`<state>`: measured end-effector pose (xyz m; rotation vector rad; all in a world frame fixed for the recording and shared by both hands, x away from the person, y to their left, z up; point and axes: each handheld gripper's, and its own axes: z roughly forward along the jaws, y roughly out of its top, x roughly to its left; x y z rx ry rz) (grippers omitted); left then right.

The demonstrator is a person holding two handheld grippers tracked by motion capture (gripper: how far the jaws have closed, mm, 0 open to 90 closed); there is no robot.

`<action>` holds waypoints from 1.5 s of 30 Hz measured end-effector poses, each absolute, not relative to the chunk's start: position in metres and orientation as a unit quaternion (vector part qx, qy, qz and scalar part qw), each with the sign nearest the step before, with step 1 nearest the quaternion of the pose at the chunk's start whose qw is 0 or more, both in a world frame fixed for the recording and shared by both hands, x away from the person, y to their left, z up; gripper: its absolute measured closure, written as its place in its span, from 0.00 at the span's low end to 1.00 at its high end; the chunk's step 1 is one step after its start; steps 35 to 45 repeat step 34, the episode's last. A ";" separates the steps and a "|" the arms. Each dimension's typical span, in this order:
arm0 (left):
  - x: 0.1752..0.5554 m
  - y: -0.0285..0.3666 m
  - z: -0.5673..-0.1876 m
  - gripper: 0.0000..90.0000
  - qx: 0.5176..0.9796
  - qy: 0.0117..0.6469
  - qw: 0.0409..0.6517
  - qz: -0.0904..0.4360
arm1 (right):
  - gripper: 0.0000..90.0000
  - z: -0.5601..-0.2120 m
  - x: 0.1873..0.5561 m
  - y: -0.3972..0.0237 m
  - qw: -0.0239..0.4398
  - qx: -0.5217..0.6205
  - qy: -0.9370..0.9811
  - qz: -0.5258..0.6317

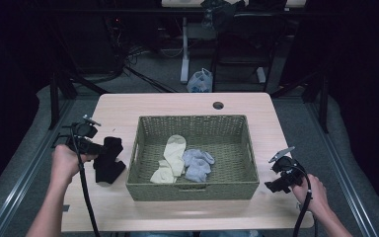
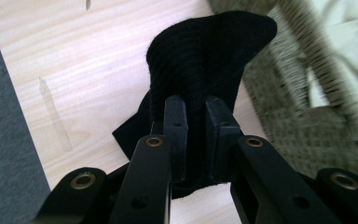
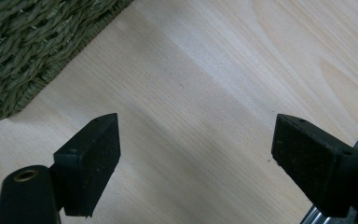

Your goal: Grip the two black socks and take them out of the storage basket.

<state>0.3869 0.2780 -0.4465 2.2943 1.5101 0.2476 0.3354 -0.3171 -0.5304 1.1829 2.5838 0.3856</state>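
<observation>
Left claw is pinching a black sock beside the basket; right claw is idling open; two socks already inside.

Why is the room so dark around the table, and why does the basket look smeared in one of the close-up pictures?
High view: light falls on the table alone, the surroundings nearly black. Left gripper view: the left gripper and the black sock it pinches are sharp, while the woven basket behind is blurred. Right gripper view: the right gripper is sharp, with soft shadows on the wood.
</observation>
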 end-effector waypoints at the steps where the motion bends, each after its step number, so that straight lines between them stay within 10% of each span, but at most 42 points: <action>1: 0.387 0.278 -0.451 0.90 0.816 0.540 0.188 0.085 | 0.17 -0.530 0.335 -0.317 0.136 0.409 0.893 0.133; 16: 0.386 0.286 -0.511 0.81 0.793 0.579 0.182 0.057 | 0.17 -0.531 0.336 -0.317 0.134 0.408 0.893 0.132; 19: 0.384 0.288 -0.507 0.66 0.789 0.581 0.191 0.056 | 0.17 -0.533 0.335 -0.316 0.140 0.416 0.887 0.146; 24: 0.375 0.286 -0.496 0.12 0.789 0.581 0.187 0.068 | 0.17 -0.530 0.336 -0.317 0.135 0.407 0.893 0.133; 45: 0.354 0.276 -0.449 0.04 0.787 0.558 0.233 0.122 | 0.17 -0.532 0.335 -0.316 0.137 0.415 0.887 0.148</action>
